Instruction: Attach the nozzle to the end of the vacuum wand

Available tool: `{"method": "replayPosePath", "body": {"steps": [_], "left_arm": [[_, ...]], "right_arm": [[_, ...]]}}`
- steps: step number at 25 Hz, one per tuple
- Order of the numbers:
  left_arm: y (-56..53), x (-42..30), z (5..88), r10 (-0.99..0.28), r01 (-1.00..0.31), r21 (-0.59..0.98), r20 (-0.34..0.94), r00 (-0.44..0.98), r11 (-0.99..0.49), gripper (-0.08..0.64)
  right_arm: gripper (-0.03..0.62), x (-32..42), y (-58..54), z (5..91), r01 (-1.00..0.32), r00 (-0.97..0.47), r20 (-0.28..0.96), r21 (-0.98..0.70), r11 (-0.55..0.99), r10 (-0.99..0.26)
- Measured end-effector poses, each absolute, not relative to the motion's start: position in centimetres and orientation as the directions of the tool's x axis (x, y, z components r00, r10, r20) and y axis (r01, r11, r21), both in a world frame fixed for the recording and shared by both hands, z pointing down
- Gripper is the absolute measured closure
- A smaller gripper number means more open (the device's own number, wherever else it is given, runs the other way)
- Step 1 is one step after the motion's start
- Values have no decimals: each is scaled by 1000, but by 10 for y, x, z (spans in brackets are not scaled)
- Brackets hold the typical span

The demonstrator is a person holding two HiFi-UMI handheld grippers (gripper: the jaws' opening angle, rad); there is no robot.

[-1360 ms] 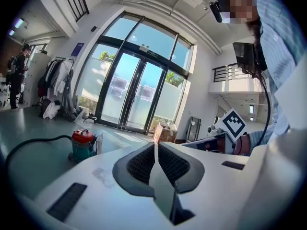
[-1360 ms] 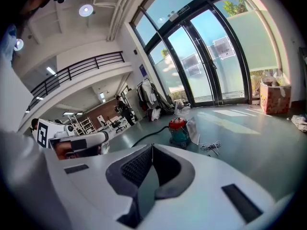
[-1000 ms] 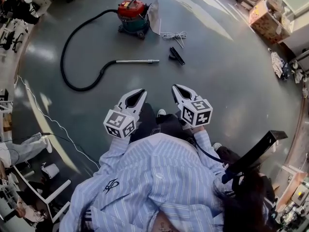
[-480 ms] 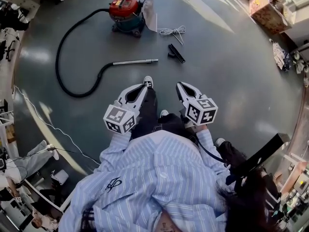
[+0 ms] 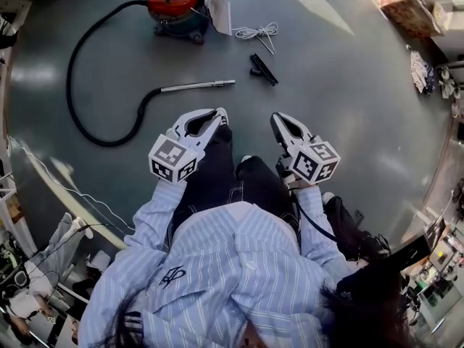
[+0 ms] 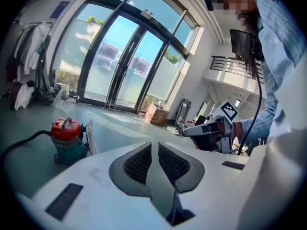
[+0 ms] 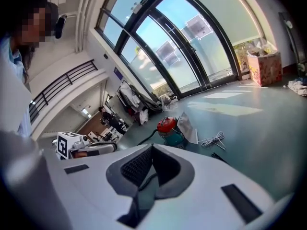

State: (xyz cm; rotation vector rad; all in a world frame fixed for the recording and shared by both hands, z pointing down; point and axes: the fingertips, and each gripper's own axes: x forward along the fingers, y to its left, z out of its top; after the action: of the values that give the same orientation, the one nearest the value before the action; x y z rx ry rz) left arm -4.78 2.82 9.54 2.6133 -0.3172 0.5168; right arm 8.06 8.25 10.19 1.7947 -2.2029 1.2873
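Your left gripper (image 5: pixel 219 114) has its white, curved fingers drawn almost together. Between the dark ribbed pads (image 6: pixel 136 161) you see only a thin slit, and nothing is in it. Your right gripper (image 5: pixel 278 119) has its jaws fully together, tip against tip, and it is also empty. Both grippers hang in front of your dark trousers, above the floor.

The nozzle (image 5: pixel 263 69) is a short, flat black piece. It lies on the glossy grey-green floor (image 5: pixel 348 85), near the free end of the wand (image 5: pixel 197 86) but not touching it. The wand is a thin, straight tube of shiny metal. At its other end it joins a black hose (image 5: pixel 80 107), which curves in a wide loop to the vacuum (image 5: pixel 174 2), a round body with a red top. A small bundle of white cord (image 5: pixel 257 32) lies just beside the vacuum.
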Motion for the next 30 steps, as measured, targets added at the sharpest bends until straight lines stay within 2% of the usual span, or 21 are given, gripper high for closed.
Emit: {"method": "replayPosePath", "body": {"steps": [6, 13, 18, 19, 21, 22, 30], "left_arm": [[-15, -25, 148, -12, -210, 358, 483, 876, -910, 532], [-41, 0, 238, -9, -233, 319, 573, 820, -919, 532], [-53, 9, 335, -29, -257, 294, 604, 797, -921, 531], [-53, 9, 357, -20, -252, 293, 615, 788, -923, 519], [-54, 9, 404, 6, -238, 291, 645, 764, -927, 441], [-57, 9, 428, 14, -233, 286, 659, 752, -930, 425], [-104, 2, 630, 16, -211, 184, 787, 617, -960, 416]], "right_arm": [[586, 101, 49, 146, -852, -274, 571, -517, -79, -774], [584, 126, 30, 240, -859, -319, 634, -508, -69, -705], [580, 147, 16, 336, -883, -314, 667, -467, -51, -675], [574, 150, 16, 356, -887, -310, 670, -459, -48, -675], [555, 157, 16, 397, -891, -303, 672, -452, -50, -676], [541, 162, 17, 419, -891, -299, 673, -450, -54, -676], [440, 207, 4, 592, -922, -267, 707, -385, -39, -655]]}}
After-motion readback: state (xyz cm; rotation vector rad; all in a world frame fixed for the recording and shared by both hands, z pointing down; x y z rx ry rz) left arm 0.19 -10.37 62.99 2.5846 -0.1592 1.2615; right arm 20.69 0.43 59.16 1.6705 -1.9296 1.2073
